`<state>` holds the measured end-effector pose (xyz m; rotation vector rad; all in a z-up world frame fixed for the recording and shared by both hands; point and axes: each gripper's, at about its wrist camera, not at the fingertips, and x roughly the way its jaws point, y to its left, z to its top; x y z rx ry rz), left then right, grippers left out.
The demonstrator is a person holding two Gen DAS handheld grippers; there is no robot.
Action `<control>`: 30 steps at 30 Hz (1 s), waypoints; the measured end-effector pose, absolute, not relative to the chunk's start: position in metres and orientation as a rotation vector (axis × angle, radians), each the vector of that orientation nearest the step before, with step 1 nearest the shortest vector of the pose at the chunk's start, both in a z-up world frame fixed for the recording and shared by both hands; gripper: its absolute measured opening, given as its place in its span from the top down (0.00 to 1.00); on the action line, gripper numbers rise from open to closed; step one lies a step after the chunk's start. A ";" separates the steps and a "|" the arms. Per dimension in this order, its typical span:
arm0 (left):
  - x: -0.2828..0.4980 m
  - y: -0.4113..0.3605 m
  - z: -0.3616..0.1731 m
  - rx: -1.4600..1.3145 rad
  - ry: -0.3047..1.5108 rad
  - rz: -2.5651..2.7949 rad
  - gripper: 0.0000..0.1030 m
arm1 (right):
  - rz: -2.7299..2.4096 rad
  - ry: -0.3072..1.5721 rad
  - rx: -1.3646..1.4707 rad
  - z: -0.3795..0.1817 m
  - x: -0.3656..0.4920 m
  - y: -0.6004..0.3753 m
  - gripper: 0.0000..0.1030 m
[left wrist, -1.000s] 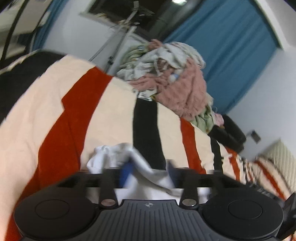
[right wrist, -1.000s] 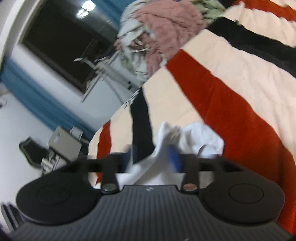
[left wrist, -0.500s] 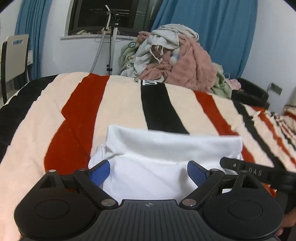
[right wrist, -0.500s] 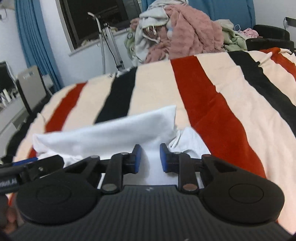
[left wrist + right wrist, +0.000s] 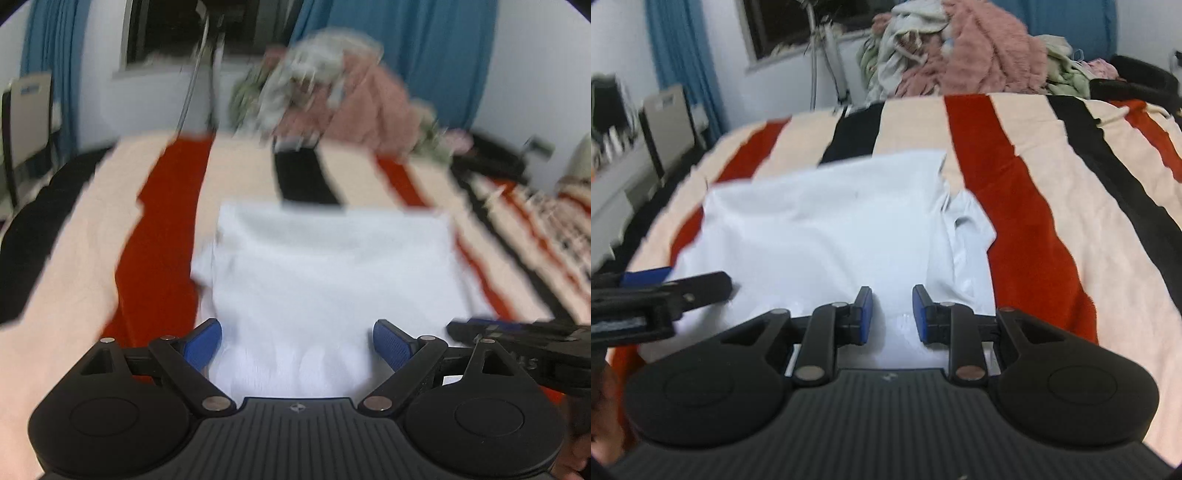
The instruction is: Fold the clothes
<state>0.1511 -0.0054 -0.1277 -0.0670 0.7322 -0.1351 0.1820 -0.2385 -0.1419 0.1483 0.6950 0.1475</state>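
A white garment (image 5: pixel 332 273) lies folded in a flat, roughly square shape on the striped blanket (image 5: pixel 162 236). My left gripper (image 5: pixel 297 343) hovers over its near edge, jaws wide open, blue pads apart with only cloth below them. In the right wrist view the same garment (image 5: pixel 820 229) spreads out, one sleeve sticking out at its right side. My right gripper (image 5: pixel 893 314) stands over the near edge, jaws narrow and opening, nothing pinched between the pads. Each gripper shows in the other's view: the right gripper (image 5: pixel 517 339) and the left gripper (image 5: pixel 665 291).
A heap of pink and pale laundry (image 5: pixel 967 55) sits at the far end of the bed. Beyond it are blue curtains (image 5: pixel 406 51), a dark window and a metal stand (image 5: pixel 827 48). A chair (image 5: pixel 26 110) stands off the bed's left side.
A second ago both grippers held bunched white cloth and were tilted. Both have let go and levelled out. The garment now lies flat, and both grippers have drawn back toward its near edge.
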 end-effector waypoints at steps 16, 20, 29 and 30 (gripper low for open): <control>0.076 0.039 -0.089 -0.579 0.815 -0.228 0.11 | 0.228 0.813 1.104 -0.158 0.103 -0.303 0.16; 0.081 0.054 -0.117 -0.787 0.899 -0.256 0.12 | 0.186 0.876 1.356 -0.197 0.108 -0.311 0.16; 0.113 0.084 -0.174 -1.087 0.905 -0.120 0.41 | 0.103 0.782 1.276 -0.201 0.136 -0.304 0.40; 0.114 0.085 -0.176 -1.083 0.906 -0.118 0.46 | 0.093 0.780 1.265 -0.201 0.138 -0.304 0.41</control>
